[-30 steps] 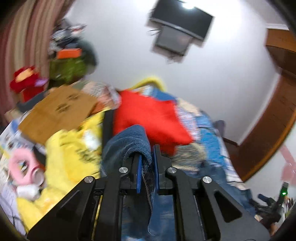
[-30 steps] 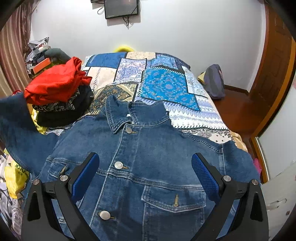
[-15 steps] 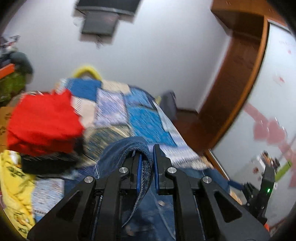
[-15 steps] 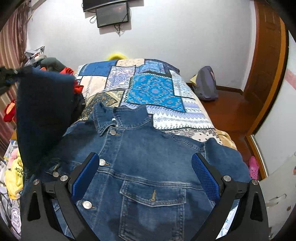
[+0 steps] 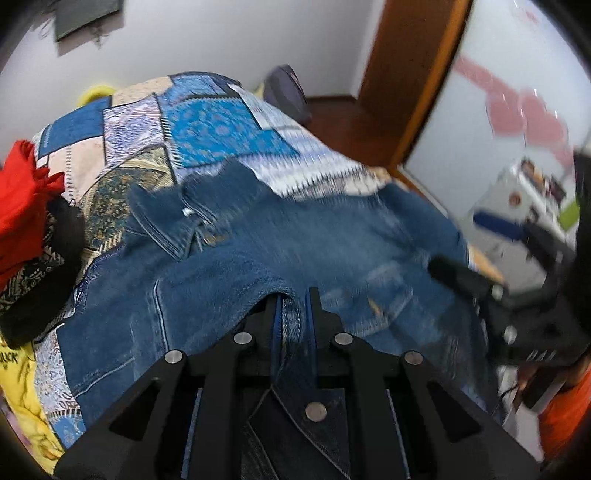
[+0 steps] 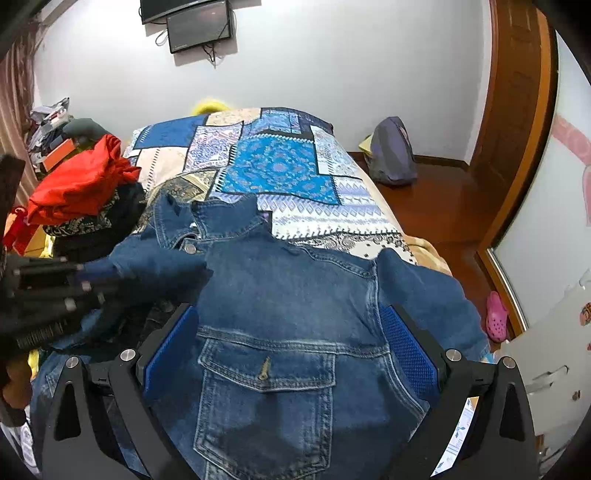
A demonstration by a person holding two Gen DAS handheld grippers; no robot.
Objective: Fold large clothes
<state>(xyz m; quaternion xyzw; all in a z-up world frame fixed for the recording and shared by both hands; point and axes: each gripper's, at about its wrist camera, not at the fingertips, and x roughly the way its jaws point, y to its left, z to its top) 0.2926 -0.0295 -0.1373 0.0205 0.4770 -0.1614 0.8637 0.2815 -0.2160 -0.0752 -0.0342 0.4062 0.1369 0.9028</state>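
1. We see the denim jacket [image 6: 280, 295] lying front up across the near end of the bed [image 6: 273, 173], its collar toward the head of the bed and one buttoned chest pocket [image 6: 266, 365] facing up
2. One sleeve [image 5: 221, 273] of the jacket is folded in over the chest; its cuff sits between the blue pads of our left tongs [image 5: 293, 317], which are pressed together on the fabric
3. From the right wrist view the left tongs [image 6: 92, 275] come in from the bed's left edge, blurred, with the sleeve draped under them
4. Our right tongs [image 6: 291, 354] hover over the jacket's pocket side with their pads wide apart and nothing between them; we cannot tell whether they touch the cloth
5. The other sleeve [image 6: 424, 291] lies along the bed's right edge
6. Beyond the collar the bed shows its blue patchwork cover [image 6: 280, 166]
7. At the bed's left edge sits a pile of clothes, a red garment [image 6: 81, 181] on top of dark ones
8. On the floor past the bed's far right corner a grey backpack [image 6: 391, 151] leans at the wall, and a screen [image 6: 199, 22] hangs on the wall above the head of the bed
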